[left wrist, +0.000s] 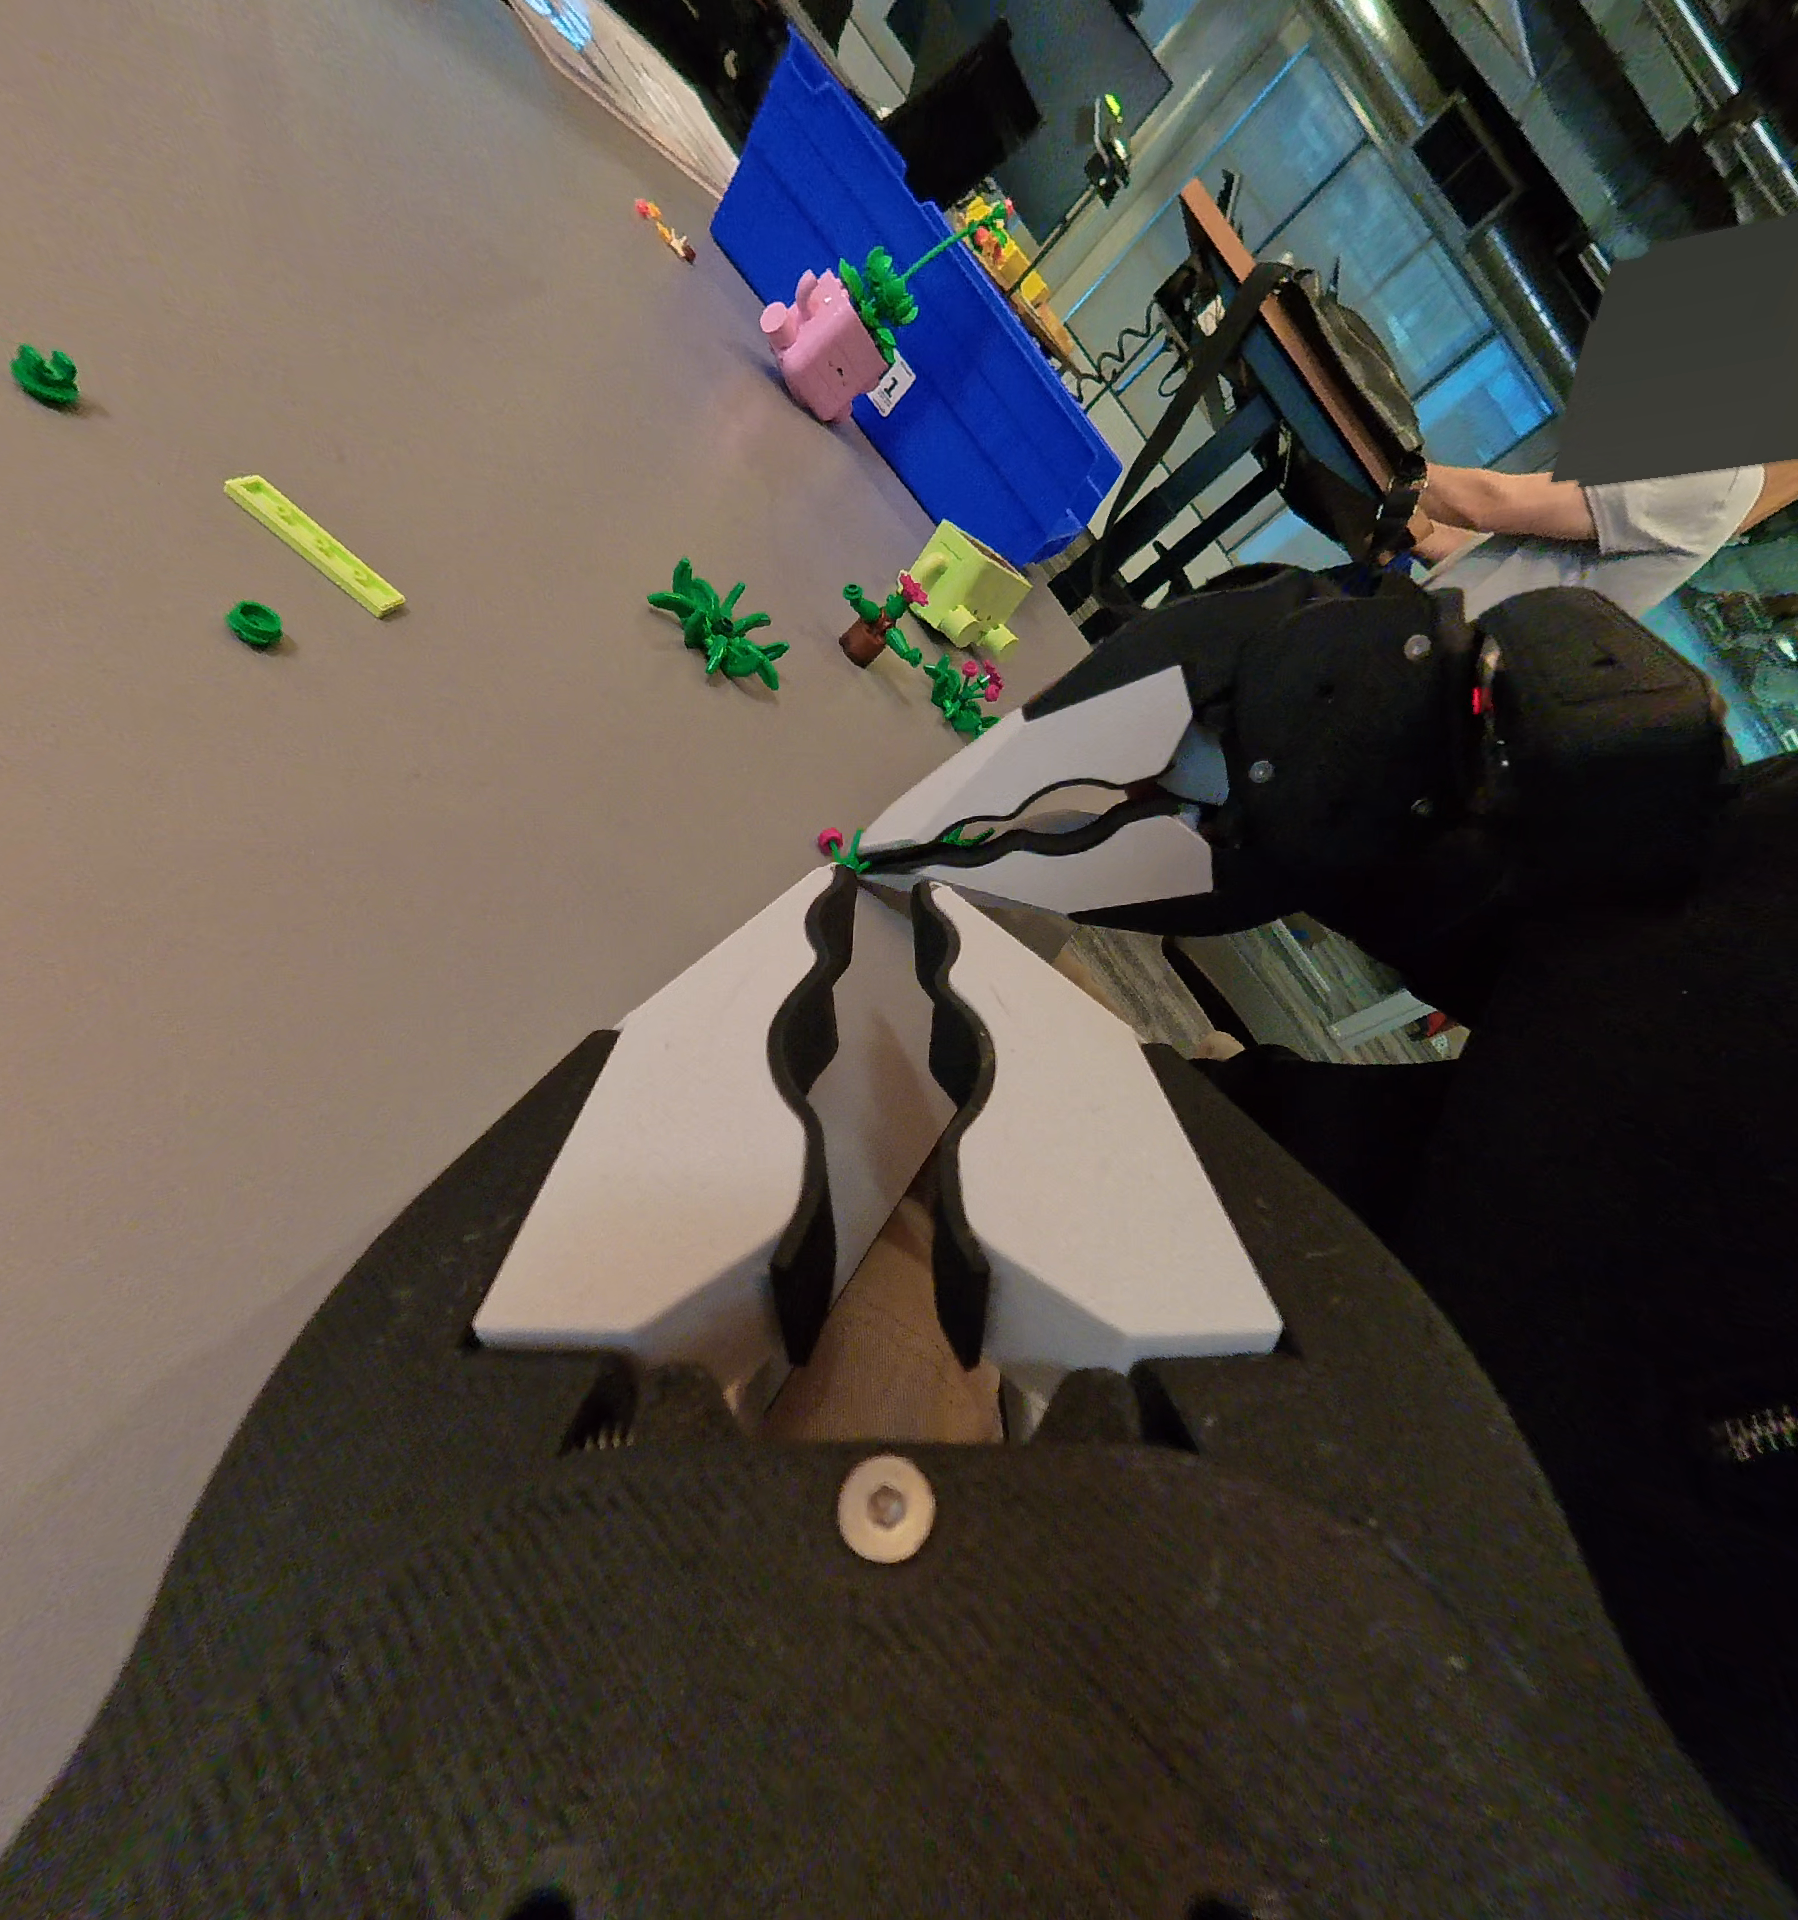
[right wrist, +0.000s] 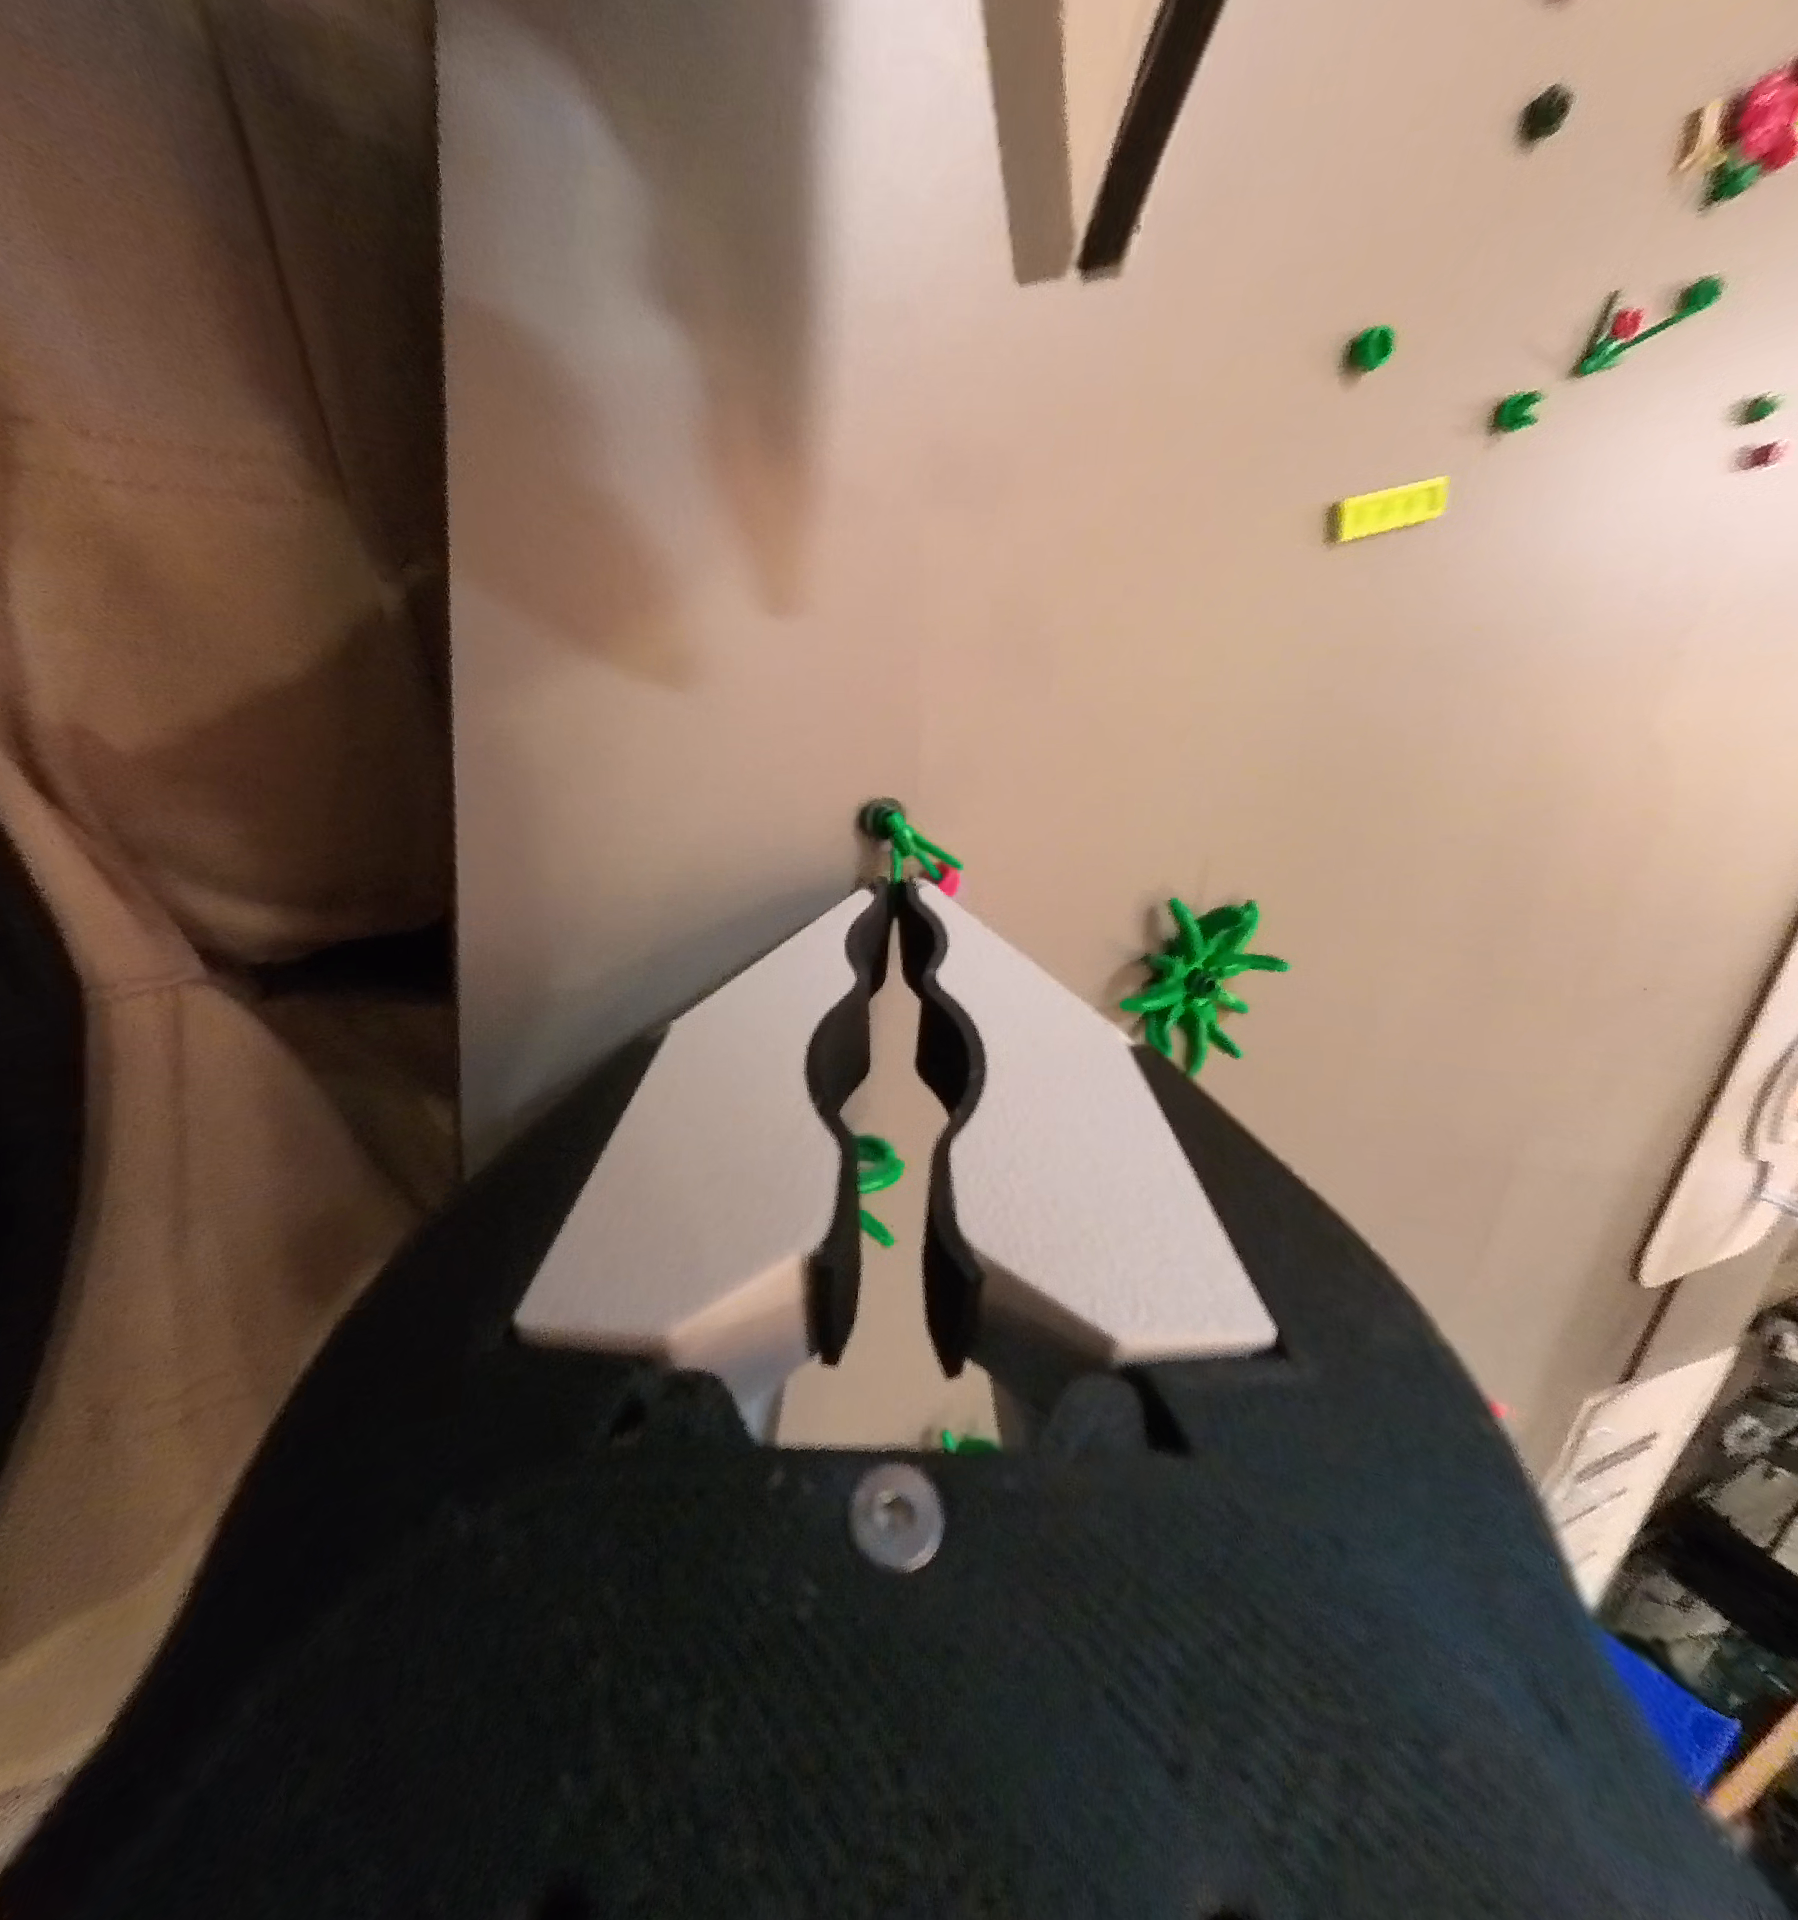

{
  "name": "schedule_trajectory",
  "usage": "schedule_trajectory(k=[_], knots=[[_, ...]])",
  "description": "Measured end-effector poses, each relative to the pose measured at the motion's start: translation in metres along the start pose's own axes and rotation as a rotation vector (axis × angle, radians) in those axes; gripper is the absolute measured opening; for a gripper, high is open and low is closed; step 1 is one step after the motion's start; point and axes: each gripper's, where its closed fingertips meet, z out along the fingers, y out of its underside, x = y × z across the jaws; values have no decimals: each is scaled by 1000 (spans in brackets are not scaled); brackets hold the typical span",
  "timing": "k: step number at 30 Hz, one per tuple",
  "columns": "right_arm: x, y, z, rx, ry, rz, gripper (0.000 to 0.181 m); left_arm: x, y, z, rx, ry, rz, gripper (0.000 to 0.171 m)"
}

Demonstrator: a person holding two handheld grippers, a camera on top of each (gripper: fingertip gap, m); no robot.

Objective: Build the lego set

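My right gripper (right wrist: 895, 891) is shut on a thin green flower stem (right wrist: 910, 844) with a small pink bloom, which sticks out past its tips. In the left wrist view the right gripper (left wrist: 869, 854) comes in from the right with the stem (left wrist: 841, 844) held above the grey table (left wrist: 355, 935). My left gripper (left wrist: 882, 885) is open by a narrow gap and empty; its tips sit right below the stem's end. In the right wrist view the left gripper's fingers (right wrist: 604, 416) show only as a blur just beyond the stem.
On the table lie a green leaf cluster (left wrist: 718, 634), a lime plate (left wrist: 313, 545), two green round pieces (left wrist: 254, 623), a lime pot (left wrist: 968, 587), a small brown pot with flowers (left wrist: 879, 629) and a pink pot with a plant (left wrist: 827, 343). A blue bin (left wrist: 936, 395) stands behind. A person (left wrist: 1643, 520) is at the far right. Spacing between my two grippers at the tips: around 9 cm. From the left gripper's tips to the lime plate (left wrist: 313, 545) is close to 12 cm.
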Motion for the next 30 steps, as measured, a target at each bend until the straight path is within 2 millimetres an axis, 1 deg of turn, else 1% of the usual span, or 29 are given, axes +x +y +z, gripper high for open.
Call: schedule_trajectory(k=[8,10,15,18,22,26,30], knots=[[6,-3,-7,28,45,-10,0,-1,1,0,-4,5,-11,9],[10,-11,-12,78,85,-19,0,1,1,1,-2,19,-16,9],[17,-48,-33,293,140,12,0,15,2,6,5,113,-59,13],[21,-60,-44,369,165,21,0,22,3,9,12,156,-85,14],[16,-64,-46,389,174,-13,0,26,-1,9,37,191,-112,12],[13,-66,-47,397,183,-30,0,27,1,9,27,205,-128,1],[13,-69,-50,423,180,-20,0,28,0,7,33,223,-147,0]])
